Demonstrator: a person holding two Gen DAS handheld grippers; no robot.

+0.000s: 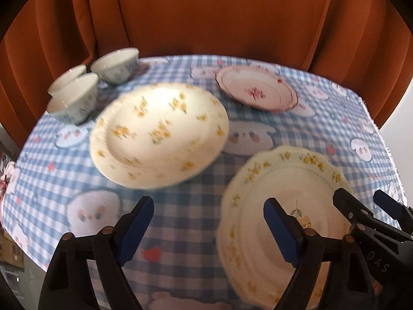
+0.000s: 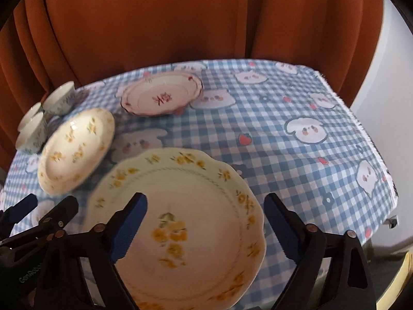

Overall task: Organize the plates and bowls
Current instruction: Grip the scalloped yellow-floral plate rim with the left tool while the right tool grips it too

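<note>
Left wrist view: left gripper (image 1: 209, 222), black w/ blue pads, jaws spread wide, nothing held; it hangs over the blue-and-white checked tablecloth (image 1: 180, 201) between two plates. Its right finger overlaps the cream scalloped ceramic plate w/ yellow flower border (image 1: 260, 199), nearest the camera; contact cannot be told. Right gripper (image 1: 366, 201) enters at the frame's right edge, also over that plate, partly cut off.

Right wrist view: right gripper (image 2: 206, 219), same build, jaws wide apart, gripping nothing. The scalloped plate lies below and between its fingers, left finger over the well, right finger beyond the rim; touching or not cannot be told.

Count: 3 plates, 3 bowls. Beyond the scalloped plate, to the left, a round cream plate w/ scattered yellow sprigs (image 1: 160, 134); at the far side, a white plate w/ wavy dark-red rim and red centre motif (image 1: 255, 90). All plates lie apart. The 3 small pale-green ceramic bowls (image 1: 74, 100) cluster upright at the far left corner, close together; the rearmost is half hidden. Behind the table, a rust-orange curtain (image 1: 206, 13).

Motion blur softens plate patterns & bowl markings; scalloped plate's near rim is hidden by the fingers.
</note>
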